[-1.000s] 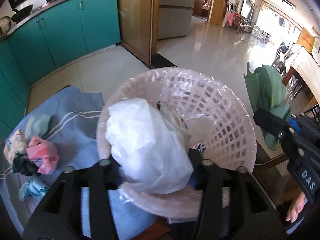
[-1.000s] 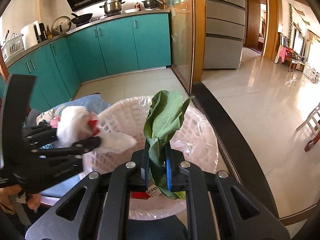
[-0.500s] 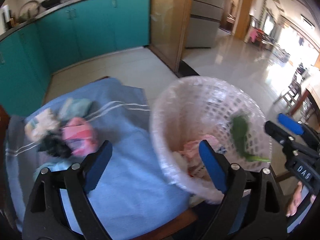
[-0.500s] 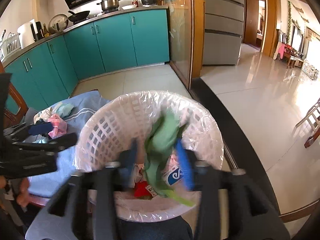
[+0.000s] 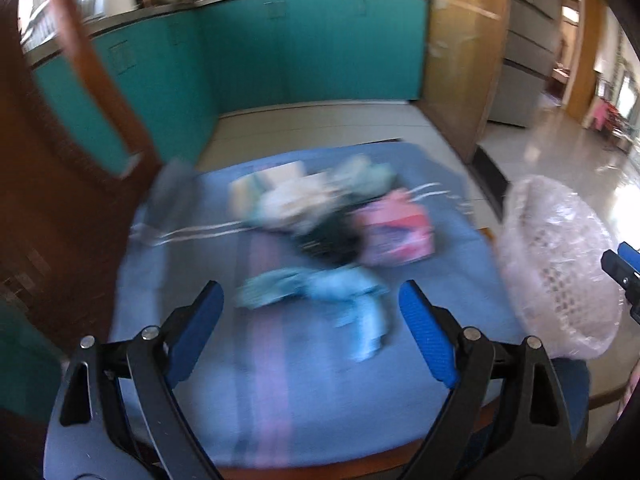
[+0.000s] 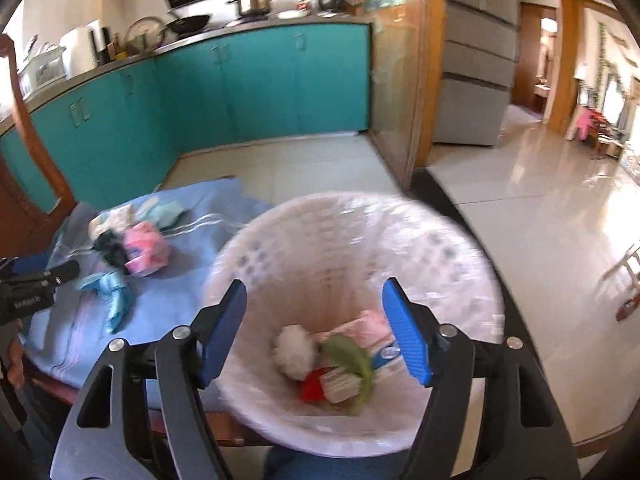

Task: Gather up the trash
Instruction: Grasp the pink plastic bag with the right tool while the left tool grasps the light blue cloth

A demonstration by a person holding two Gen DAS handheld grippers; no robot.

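Blue cloth point(image 5: 280, 380) on the surface carries the remaining trash point(image 5: 336, 236) at 12 o'clock of your left gripper point(image 5: 316, 332), jaws apart, empty. Your right gripper point(image 6: 316, 330), also spread and empty, hangs over the basket point(image 6: 460, 248). Next, I think: close on the light blue piece point(image 5: 344, 296).

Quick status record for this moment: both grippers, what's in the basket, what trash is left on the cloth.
left gripper: open, empty, aimed at the trash pile
right gripper: open, empty, above the basket
basket: white, lined with plastic; holds a green leaf, a white wad, packaging
blue cloth: left on it are a pink packet, a light blue scrap, a dark item, pale wrappers (blurred)
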